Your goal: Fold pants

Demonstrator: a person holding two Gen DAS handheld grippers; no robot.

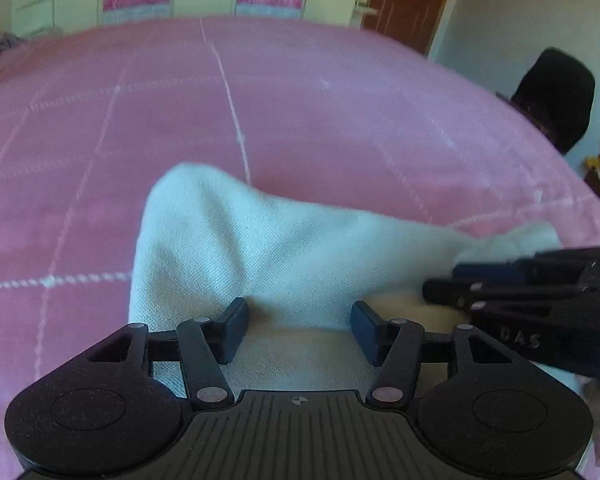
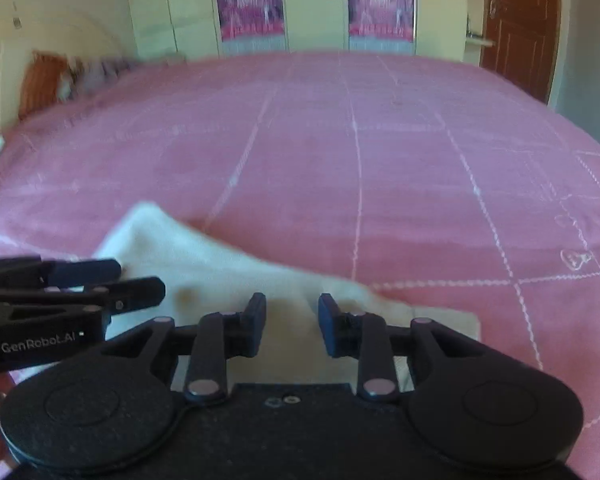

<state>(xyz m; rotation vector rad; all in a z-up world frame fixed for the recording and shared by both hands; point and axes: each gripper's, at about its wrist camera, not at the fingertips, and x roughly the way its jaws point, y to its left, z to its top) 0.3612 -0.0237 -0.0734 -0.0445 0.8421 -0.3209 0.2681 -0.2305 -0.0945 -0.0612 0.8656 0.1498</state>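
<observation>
the left hand-held gripper (image 1: 300, 330) has its two blue pads spread apart, and the white cloth lies under the gap without the pads pressing on it. the right hand-held gripper (image 2: 292, 326) holds its pads closer together, yet a gap remains between them and they pinch nothing; the cloth is only below them. each gripper shows in the other's view, reaching in from the side just above the cloth. the pants (image 1: 236, 248) are white, of a knitted fabric, and they lie near the front edge of the bed (image 1: 340, 120), with one part pointing away toward the middle of the bed and another part stretching sideways. the bed is covered with a pink bedspread that carries thin white stitched lines in a grid. behind the bed stands a pale yellow wardrobe (image 2: 316, 4) with two pink panels on its doors. a brown wooden door (image 2: 520, 28) is at the right of the room, and an orange pillow (image 2: 42, 80) lies at the far left corner of the bed. a dark rounded object (image 1: 556, 96) stands beside the bed; what it is i cannot tell.
</observation>
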